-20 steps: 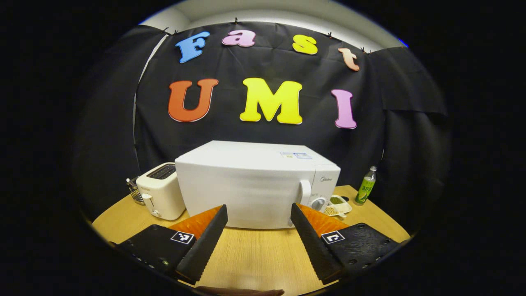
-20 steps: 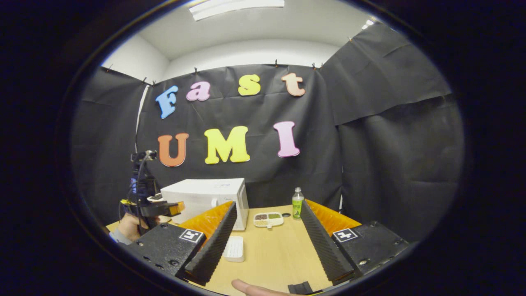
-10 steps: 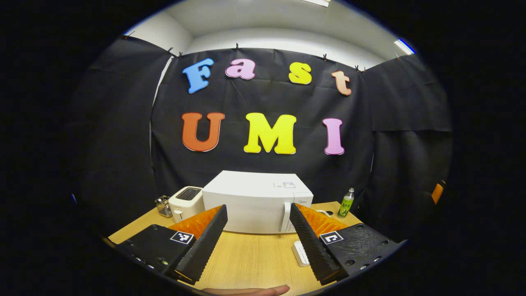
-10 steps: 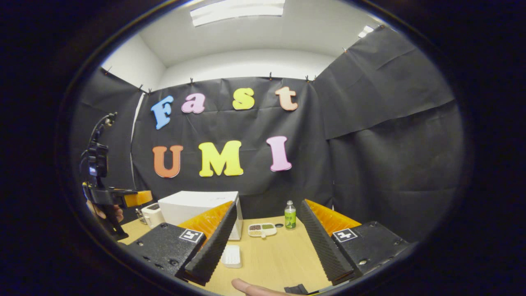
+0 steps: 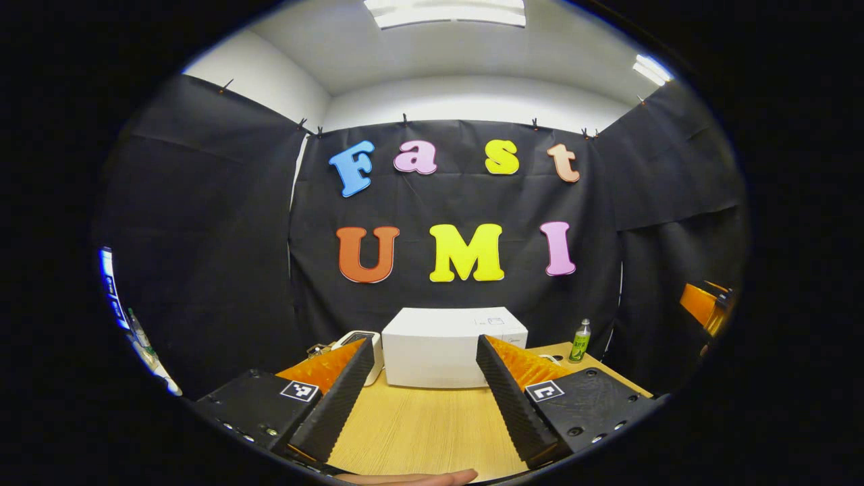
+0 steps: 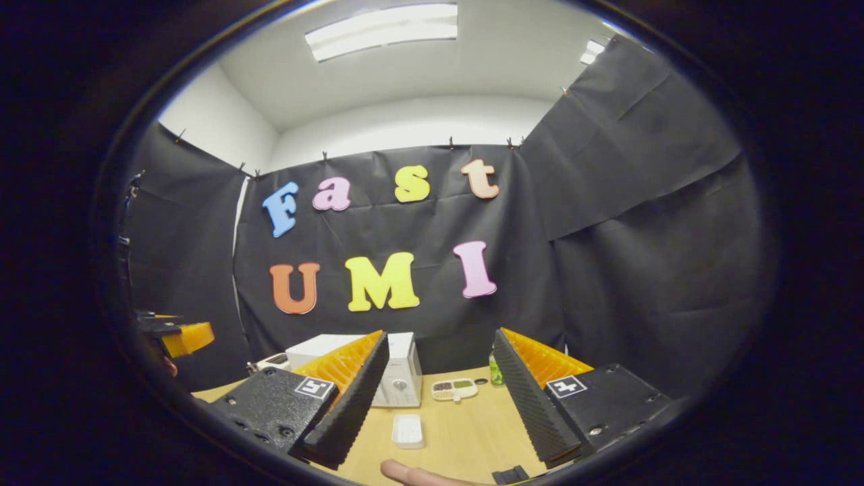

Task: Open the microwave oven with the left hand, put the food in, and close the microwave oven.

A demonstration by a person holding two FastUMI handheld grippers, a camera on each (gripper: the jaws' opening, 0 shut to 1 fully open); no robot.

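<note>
The wooden table [image 5: 418, 425] spreads under both grippers, running back to the black cloth wall.

On it, the white microwave oven [image 5: 439, 347] is the biggest thing. In the left gripper view it sits at about twelve o'clock from the left gripper [image 5: 424, 405], straight ahead between the two fingers and well apart from them, its door closed. In the right gripper view the microwave oven [image 6: 398, 368] lies at about eleven o'clock from the right gripper [image 6: 432, 412], partly hidden behind the left-hand finger, with its knob panel facing the camera.

The left gripper has its black ridged fingers [image 5: 337, 398] spread wide with nothing between them. The right gripper likewise stands with fingers [image 6: 351, 401] spread apart and empty.

A white toaster [image 5: 368, 341] stands just beside the microwave, at ten o'clock from the left gripper.

The food, a small white divided dish [image 6: 454, 388] of grains, rests on the table near the microwave's knob side, at about twelve o'clock from the right gripper and clear of both fingers.

A flat white ridged tray [image 6: 408, 430] lies nearer, low between the right gripper's fingers.

A green bottle [image 5: 579, 341] stands at two o'clock from the left gripper.
</note>
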